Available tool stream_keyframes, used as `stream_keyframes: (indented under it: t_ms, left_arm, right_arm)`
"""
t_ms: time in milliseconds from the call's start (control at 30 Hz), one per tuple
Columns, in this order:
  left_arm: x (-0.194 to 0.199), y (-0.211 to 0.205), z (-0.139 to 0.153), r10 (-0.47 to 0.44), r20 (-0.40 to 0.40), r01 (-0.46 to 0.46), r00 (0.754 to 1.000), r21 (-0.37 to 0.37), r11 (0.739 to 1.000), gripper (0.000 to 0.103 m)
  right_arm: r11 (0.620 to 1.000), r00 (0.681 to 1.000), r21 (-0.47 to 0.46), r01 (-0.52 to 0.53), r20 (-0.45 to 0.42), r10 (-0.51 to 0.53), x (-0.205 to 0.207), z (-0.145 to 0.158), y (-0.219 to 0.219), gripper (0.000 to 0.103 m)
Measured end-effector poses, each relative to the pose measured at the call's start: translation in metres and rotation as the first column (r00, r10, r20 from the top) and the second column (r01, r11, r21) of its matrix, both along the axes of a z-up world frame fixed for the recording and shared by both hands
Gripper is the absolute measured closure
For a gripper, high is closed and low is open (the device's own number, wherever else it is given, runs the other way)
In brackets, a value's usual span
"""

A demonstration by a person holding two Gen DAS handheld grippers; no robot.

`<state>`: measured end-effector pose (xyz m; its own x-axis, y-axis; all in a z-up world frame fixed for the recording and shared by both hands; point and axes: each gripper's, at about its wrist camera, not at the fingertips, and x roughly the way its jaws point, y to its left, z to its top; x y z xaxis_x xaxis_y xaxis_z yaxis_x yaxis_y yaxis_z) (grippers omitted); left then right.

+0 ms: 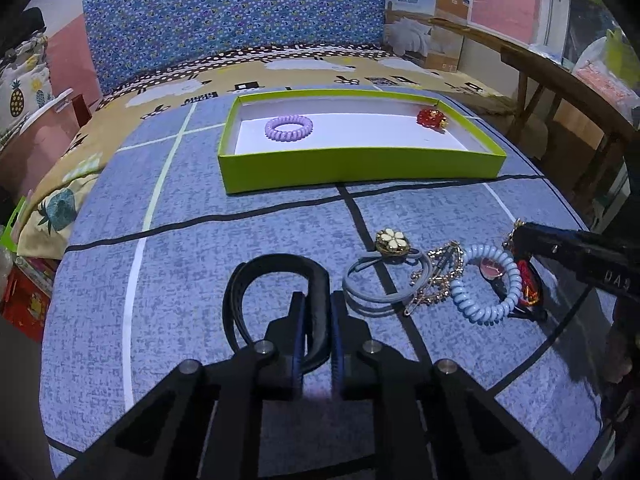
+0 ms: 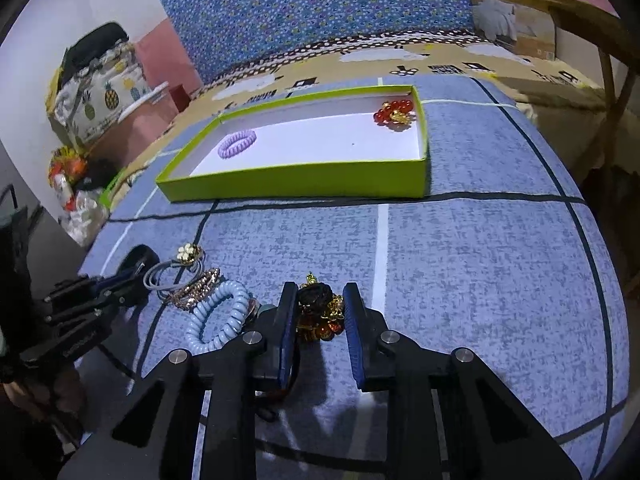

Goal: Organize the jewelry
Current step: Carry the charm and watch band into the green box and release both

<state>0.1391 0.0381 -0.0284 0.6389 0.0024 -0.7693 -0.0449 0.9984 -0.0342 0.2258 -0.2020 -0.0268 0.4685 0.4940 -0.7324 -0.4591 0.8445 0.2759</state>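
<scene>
Black, smooth and curved, a loop-shaped band sits pinched between the narrow jaws of the left gripper, low over the blue woven-look bedcover. At two o'clock from it lies the jewelry pile: a grey elastic hair tie topped by a cream enamel flower charm, a tangle of gold chain, and a pale blue spiral coil tie, ribbed like a phone cord. In the right wrist view, the right gripper stands wide, its blue-padded fingers on either side of a dark, gold-and-amber beaded ornament; whether the pads touch it I cannot tell. At twelve o'clock, well apart from the pile, rests a shallow lime-green cardboard tray with a white floor, holding a lilac spiral coil tie near its left end and a red bead bracelet with gold accents in its far right corner.
</scene>
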Motion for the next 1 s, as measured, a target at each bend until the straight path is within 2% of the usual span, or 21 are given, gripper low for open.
stream_keyframes:
  t_ms: [233,367,600,800,900,1000]
  left_arm:
    - [-0.008,-0.003,0.004,-0.026,0.024,0.026,0.999,-0.013,1.000,0.091]
    - [-0.014,-0.004,0.007,-0.034,0.037,0.035,0.999,-0.017,0.999,0.091]
    - [-0.020,-0.004,0.013,-0.033,0.053,0.034,0.998,-0.021,0.999,0.091]
    - [-0.025,-0.005,0.017,-0.034,0.066,0.035,0.997,-0.023,0.999,0.091]
    - [-0.025,-0.005,0.017,-0.033,0.065,0.035,0.997,-0.025,0.999,0.091]
    - [-0.026,-0.006,0.018,-0.032,0.065,0.034,0.997,-0.027,0.999,0.091]
  right_arm:
    - [0.995,1.000,0.098,0.030,-0.009,-0.029,-0.002,0.011,-0.021,0.080]
    - [0.992,1.000,0.123,0.030,-0.004,-0.029,-0.005,0.018,-0.026,0.080]
    - [0.987,0.998,0.158,0.011,0.064,-0.022,-0.018,0.039,-0.030,0.080]
    - [0.996,0.976,0.085,-0.016,0.216,-0.003,-0.039,0.061,-0.021,0.080]
    - [1.000,0.950,-0.004,-0.025,0.312,0.025,-0.052,0.068,-0.009,0.080]
    - [0.998,0.930,-0.048,-0.040,0.364,0.054,-0.060,0.071,-0.003,0.080]
